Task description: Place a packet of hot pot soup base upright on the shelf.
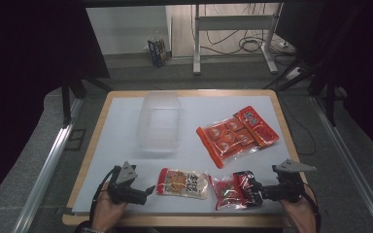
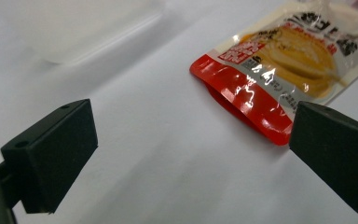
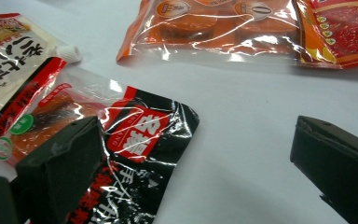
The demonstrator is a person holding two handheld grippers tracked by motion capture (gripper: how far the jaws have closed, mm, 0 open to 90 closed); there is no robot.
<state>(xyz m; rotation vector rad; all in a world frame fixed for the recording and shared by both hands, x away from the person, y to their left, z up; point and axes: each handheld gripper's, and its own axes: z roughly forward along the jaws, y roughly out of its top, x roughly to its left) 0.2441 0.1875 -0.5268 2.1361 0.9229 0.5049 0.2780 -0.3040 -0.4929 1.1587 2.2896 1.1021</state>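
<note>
Surface: a desk (image 1: 278, 104) with a wooden rim and a white mat over most of its top. Room beyond the far edge is grey floor, dark curtains at both sides, a metal frame with trailing cables, and a small box (image 1: 157, 51) standing on the floor.

Left near corner: left gripper (image 1: 147, 190), held in a hand (image 1: 108, 211) coming in over the near edge. Its jaws stand wide apart and hold nothing. In the left gripper view the red end of the yellow snack pouch (image 2: 284, 60) lies just ahead, near one jaw.

That pouch lies flat along the near edge, between the two grippers (print up).

Far of it, left of centre: clear plastic container (image 1: 159, 121), open side up, long axis toward the far edge. Nothing lies between it and the pouch.

Next along the near edge: red-and-black packet (image 1: 233, 189), touching or overlapping the yellow pouch's right end. Right gripper (image 1: 253, 188) sits over its right end, jaws spread, gripping nothing; one jaw lies over the packet in the right gripper view.

Right of centre: orange multipack (image 1: 226, 138) with a red packet (image 1: 257, 126) overlapping its far right end, both angled toward the far right corner.
</note>
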